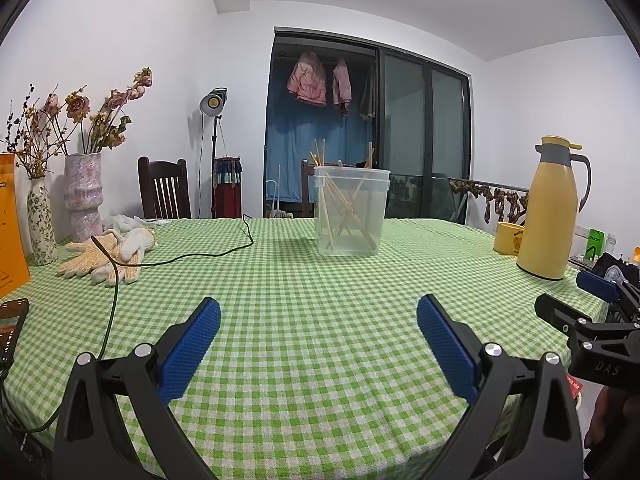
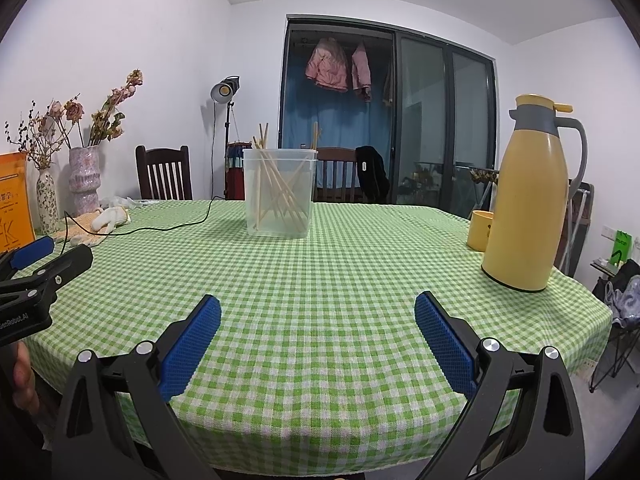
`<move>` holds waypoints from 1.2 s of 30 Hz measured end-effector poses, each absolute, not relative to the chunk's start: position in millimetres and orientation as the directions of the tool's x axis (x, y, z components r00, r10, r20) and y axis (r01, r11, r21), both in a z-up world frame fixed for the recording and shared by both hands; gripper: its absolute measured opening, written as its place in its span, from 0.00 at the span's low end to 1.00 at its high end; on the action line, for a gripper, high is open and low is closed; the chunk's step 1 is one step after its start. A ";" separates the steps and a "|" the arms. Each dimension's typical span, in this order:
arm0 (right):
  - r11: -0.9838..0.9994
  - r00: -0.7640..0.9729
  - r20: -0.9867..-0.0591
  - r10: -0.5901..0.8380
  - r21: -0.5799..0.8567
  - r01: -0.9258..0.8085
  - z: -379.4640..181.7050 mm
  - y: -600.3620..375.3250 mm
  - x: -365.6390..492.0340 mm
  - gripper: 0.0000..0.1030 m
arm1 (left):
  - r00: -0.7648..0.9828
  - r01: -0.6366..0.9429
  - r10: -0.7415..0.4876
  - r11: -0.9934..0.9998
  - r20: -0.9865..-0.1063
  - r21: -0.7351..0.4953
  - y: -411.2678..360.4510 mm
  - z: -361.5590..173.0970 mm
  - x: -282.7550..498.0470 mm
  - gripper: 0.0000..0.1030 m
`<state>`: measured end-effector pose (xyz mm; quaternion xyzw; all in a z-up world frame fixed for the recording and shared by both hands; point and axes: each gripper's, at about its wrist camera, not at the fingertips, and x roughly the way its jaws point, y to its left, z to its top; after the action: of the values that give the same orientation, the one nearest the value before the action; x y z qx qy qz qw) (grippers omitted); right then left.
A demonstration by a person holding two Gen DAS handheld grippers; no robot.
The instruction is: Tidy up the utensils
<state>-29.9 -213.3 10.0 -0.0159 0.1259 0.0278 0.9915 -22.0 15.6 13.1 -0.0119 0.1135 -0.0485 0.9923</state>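
Observation:
A clear plastic container point(image 1: 351, 210) point(image 2: 279, 192) stands toward the far side of the green checked table point(image 1: 304, 296) point(image 2: 320, 280). Several wooden chopsticks point(image 1: 344, 212) point(image 2: 280, 196) lean crossed inside it. My left gripper point(image 1: 319, 308) hovers open over the near part of the table, nothing between its blue pads. My right gripper point(image 2: 317, 305) is open too, at the near edge, also holding nothing. Each gripper shows at the edge of the other's view: the right gripper point(image 1: 576, 300) at far right, the left gripper point(image 2: 56, 252) at far left.
A yellow thermos jug point(image 1: 554, 208) point(image 2: 528, 196) and yellow mug point(image 1: 507, 238) point(image 2: 479, 230) stand at the right. Work gloves point(image 1: 108, 256) point(image 2: 100, 220), a thin cable point(image 1: 192, 255), two vases point(image 1: 82, 196) point(image 2: 83, 180) and an orange box point(image 1: 10, 224) occupy the left. Chairs point(image 1: 164, 190) stand behind.

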 end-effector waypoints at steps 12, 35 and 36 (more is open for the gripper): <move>0.998 0.974 -0.223 0.044 -0.043 -0.055 12.6 -213.1 -24.5 0.91 | 0.973 0.076 -0.078 0.997 -0.216 -0.020 17.6 14.4 -16.0 0.93; 0.974 0.688 -0.694 -0.211 -0.088 0.210 6.7 -348.6 287.3 0.92 | 0.664 -0.372 0.212 0.925 -0.717 -0.071 191.0 30.3 322.8 0.93; 0.972 0.682 -0.702 -0.206 -0.070 0.222 6.0 -354.4 291.4 0.92 | 0.651 -0.382 0.217 0.922 -0.728 -0.067 194.7 24.2 327.9 0.93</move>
<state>291.4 -354.4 6.0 0.0104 0.3815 -0.1169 0.9169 327.9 194.7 24.2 -0.1076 0.3834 0.1659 0.9021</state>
